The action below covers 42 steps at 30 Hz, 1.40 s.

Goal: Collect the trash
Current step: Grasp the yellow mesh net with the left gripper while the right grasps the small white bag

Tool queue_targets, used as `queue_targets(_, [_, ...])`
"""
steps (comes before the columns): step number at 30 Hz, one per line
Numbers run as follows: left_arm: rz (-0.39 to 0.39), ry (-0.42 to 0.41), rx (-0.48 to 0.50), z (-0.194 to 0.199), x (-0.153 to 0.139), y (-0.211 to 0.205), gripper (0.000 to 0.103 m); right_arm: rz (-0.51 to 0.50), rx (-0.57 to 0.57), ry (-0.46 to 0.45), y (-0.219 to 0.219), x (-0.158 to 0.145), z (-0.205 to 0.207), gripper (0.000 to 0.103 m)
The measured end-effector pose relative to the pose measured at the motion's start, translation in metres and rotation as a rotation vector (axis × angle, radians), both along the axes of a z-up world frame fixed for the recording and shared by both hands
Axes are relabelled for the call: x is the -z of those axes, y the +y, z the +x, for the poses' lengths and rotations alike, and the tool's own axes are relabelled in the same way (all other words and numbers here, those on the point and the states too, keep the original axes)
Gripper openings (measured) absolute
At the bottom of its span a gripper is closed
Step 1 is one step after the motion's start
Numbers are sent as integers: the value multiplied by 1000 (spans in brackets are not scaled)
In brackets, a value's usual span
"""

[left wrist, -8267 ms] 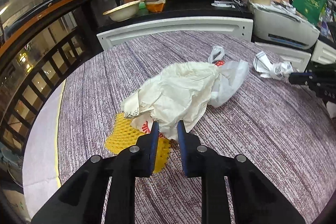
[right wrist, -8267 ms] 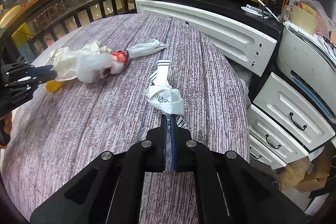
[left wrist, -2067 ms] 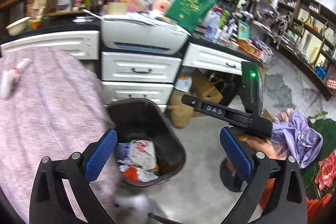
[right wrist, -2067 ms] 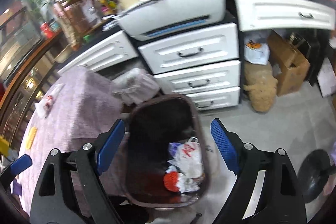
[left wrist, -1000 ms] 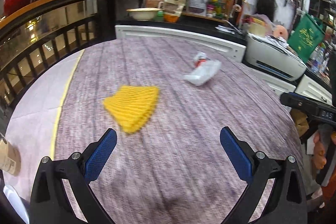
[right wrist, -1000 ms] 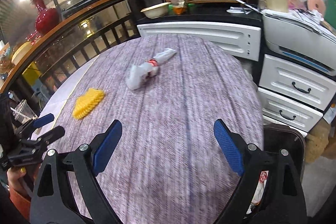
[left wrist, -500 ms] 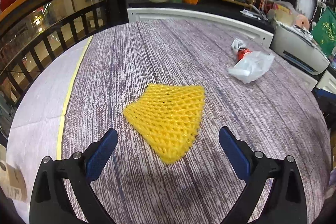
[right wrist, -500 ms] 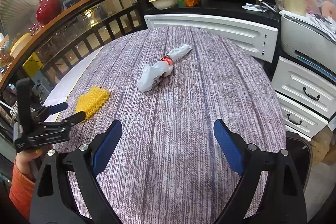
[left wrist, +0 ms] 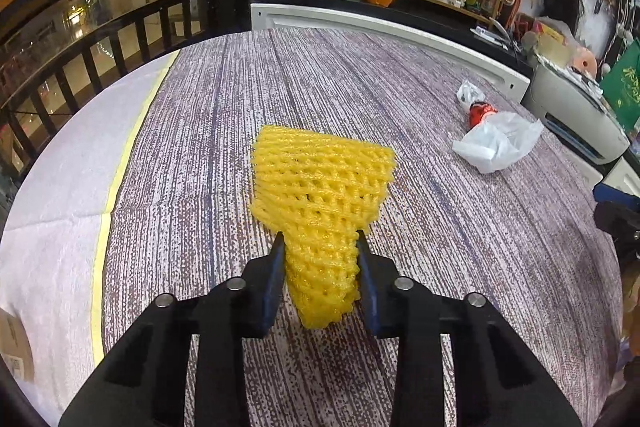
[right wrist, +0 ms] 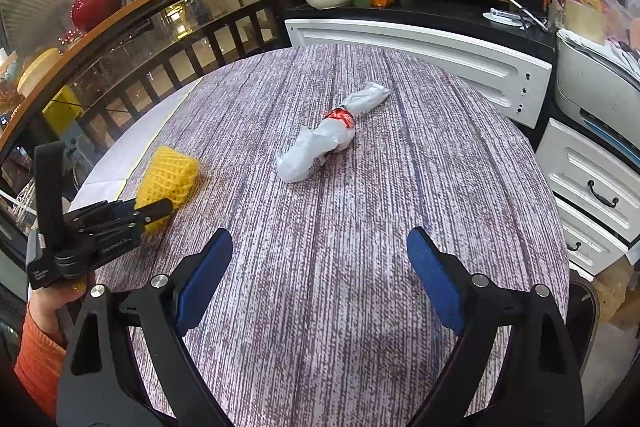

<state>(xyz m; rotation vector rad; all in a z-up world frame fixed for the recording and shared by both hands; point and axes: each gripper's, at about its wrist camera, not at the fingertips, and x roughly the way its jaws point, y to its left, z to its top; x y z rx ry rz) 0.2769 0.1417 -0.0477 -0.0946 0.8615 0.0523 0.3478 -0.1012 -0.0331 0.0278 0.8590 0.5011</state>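
The left gripper (left wrist: pixel 320 243) has its fingers (left wrist: pixel 276 267) closing on the narrow near end of the yellow foam net (left wrist: pixel 324 195), one blue pad pressing each side so the mesh is squeezed between them. Beyond the pinch the net fans out wide and tilts up off the table (left wrist: pixel 460 247), its far edge raised; whether any part of it touches the cloth cannot be told. In the right wrist view the same net (right wrist: pixel 170 175) shows at the table's left edge, gripped by the left gripper (right wrist: pixel 156 209), with a hand (right wrist: pixel 48 307) in an orange sleeve (right wrist: pixel 38 363) holding its handle.

The right gripper (right wrist: pixel 320 267) hovers over the table (right wrist: pixel 320 347) with its fingers (right wrist: pixel 204 279) spread wide and nothing between them. Ahead of them, well apart, lies a white plastic bag (right wrist: pixel 332 135), twisted at its middle around a red patch, flat on the striped purple cloth near the table's centre. The same bag (left wrist: pixel 496 143) appears at the right of the left wrist view, well apart from the net.
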Motion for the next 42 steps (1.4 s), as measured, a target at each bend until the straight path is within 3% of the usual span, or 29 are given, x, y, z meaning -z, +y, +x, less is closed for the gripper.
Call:
queue_targets(9, [-59,-106,18,-34,-26,-12,28,22,-1,24,14,1,18,88])
queue_targets(18, [-97,-151,48,-56,-36,-24,28,13,55,45,44,2,70,87])
queue_targets(25, [-108,-153,45,-64,-35,-21,28,-25,80,106,62,23,95,71])
queue_targets(27, [-108,-156,42,-65,-35,-19,28,-36,85,129,64,30,98,59])
queue_targets(29, [-117,-157,40,-66,-35,-18,28,-34,85,158,63,35,101,36])
queue_targets(32, [-120,-155,42,-67,-34,-18,28,-26,88,152,59,34,98,16])
queue_targets(35, [-126,-159,44,-68,-34,-19,28,-16,80,124,55,28,90,10])
queue_targets(42, [-139,-165,59,-75,-35,-26,28,-1,19,43,41,5,54,9])
